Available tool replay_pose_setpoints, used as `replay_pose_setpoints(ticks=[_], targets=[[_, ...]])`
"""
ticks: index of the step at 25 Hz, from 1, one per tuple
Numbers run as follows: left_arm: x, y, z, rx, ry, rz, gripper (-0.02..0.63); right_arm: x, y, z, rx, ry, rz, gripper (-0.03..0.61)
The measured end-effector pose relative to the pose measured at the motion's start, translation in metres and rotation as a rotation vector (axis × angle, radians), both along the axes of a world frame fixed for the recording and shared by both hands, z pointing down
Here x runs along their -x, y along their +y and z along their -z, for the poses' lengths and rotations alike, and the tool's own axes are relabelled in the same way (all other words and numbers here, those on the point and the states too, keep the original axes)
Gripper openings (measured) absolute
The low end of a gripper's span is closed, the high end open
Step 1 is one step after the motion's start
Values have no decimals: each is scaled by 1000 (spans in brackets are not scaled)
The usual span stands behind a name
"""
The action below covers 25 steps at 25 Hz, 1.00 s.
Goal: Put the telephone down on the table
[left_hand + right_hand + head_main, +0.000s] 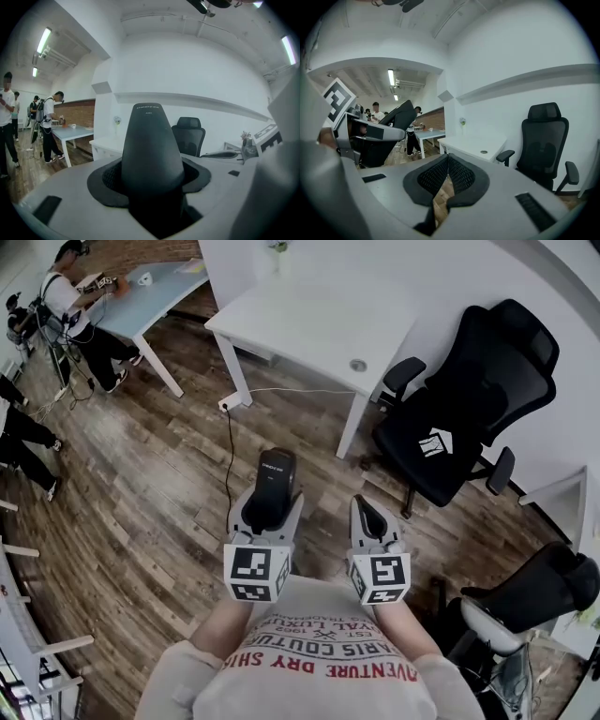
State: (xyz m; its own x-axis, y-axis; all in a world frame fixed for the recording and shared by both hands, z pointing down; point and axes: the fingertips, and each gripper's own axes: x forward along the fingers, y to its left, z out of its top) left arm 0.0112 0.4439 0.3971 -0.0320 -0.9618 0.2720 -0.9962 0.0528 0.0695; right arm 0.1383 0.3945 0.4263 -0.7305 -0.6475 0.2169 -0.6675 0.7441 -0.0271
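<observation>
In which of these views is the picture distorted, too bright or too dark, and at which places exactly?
Head view: wide-angle bending at the edges; the white table is almost washed out by light. Left gripper view: fisheye with black corners; the telephone is very dark with little detail, and the ceiling lamp glares. Right gripper view: the same fisheye; the wall ledge appears curved.

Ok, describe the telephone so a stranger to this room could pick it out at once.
Near the white table, above the wooden floor, the person holds two hand-held grippers. The telephone is the black, rounded handset clamped in the left hand-held gripper, poking out past its jaws; the right hand-held gripper is shut and empty.
</observation>
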Motion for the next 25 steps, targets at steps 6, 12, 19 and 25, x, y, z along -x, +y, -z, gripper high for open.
replay_pose_setpoints(ticks=[6,12,19,25], targets=[[40,-53,-3,11,17,-44,293,39,-44,-4,13,21,-33,25],[98,-123,0,21,45,-104,293,91,-104,0,22,38,-107,25],[165,-207,6,10,57,-200,294,159,-177,5,21,44,-196,25],[208,-257,-3,25,84,-253,293,201,-220,-6,45,53,-253,25]])
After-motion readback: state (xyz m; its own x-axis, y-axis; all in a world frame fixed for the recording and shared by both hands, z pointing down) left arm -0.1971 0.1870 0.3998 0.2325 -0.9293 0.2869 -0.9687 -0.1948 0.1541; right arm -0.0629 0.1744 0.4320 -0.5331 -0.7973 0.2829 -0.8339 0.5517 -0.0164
